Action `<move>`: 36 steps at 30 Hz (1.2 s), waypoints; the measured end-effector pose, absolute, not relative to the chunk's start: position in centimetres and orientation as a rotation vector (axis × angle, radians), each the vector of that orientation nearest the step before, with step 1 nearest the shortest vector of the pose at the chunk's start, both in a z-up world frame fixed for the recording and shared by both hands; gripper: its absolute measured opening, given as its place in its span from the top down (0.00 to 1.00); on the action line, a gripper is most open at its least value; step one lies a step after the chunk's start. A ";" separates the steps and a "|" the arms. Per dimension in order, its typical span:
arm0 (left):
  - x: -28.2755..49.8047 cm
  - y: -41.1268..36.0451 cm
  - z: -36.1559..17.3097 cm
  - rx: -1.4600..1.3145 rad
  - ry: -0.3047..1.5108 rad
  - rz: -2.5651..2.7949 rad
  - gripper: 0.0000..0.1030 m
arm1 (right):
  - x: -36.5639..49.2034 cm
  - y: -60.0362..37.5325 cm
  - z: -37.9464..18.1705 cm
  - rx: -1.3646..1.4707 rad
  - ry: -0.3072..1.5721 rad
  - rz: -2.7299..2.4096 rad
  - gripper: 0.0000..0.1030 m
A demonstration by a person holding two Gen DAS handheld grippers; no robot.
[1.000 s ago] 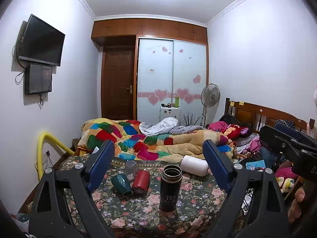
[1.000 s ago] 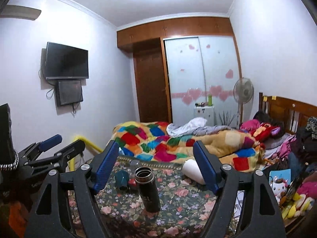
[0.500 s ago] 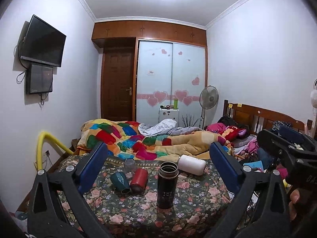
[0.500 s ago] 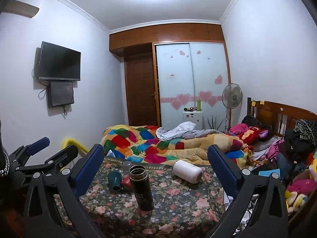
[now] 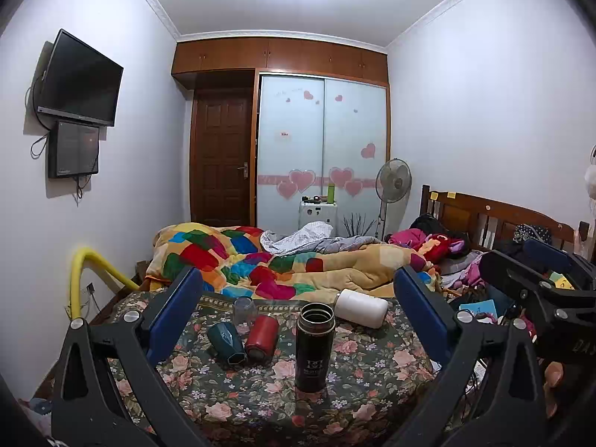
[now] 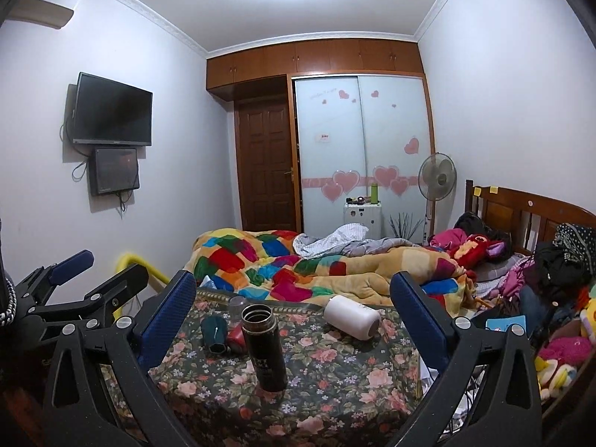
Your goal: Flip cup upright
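Observation:
A black open flask (image 5: 314,346) (image 6: 263,346) stands upright on the floral table (image 5: 372,372) (image 6: 354,372). A white cup (image 5: 360,308) (image 6: 351,316) lies on its side at the far right. A dark green cup (image 5: 226,342) (image 6: 214,333) and a red cup (image 5: 261,341) (image 6: 234,337) lie on their sides at the left, behind them a small clear glass (image 5: 244,309) (image 6: 236,304). My left gripper (image 5: 298,316) and right gripper (image 6: 294,314) are both open and empty, held back from the table.
A bed with a patchwork quilt (image 5: 260,257) lies behind the table. Clothes and toys (image 6: 558,298) pile at the right. A yellow pipe (image 5: 89,264) is at the left. The other gripper shows at each view's side.
Both grippers have opened wider and pulled back and up a little from the table. The cups and flask have not moved.

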State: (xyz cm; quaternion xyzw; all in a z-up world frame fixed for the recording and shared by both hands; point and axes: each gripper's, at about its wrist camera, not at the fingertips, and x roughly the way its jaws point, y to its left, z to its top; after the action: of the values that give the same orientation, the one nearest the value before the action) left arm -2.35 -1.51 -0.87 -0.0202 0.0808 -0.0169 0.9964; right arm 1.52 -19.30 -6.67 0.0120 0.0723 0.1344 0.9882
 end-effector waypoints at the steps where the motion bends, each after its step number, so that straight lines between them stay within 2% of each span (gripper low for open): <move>1: -2.4 -1.5 -0.9 -0.040 0.163 -0.034 0.00 | 1.5 -19.3 -6.7 0.024 0.146 0.271 0.00; 36: -2.0 -1.7 -1.2 -0.034 0.173 -0.042 0.00 | 1.4 -19.4 -6.7 0.024 0.156 0.272 0.00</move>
State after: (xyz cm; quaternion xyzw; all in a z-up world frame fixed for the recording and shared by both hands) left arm -2.00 -1.75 -1.18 -0.0169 0.0865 -0.0209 0.9959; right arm 1.44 -19.39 -6.75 0.0118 0.0776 0.1354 0.9877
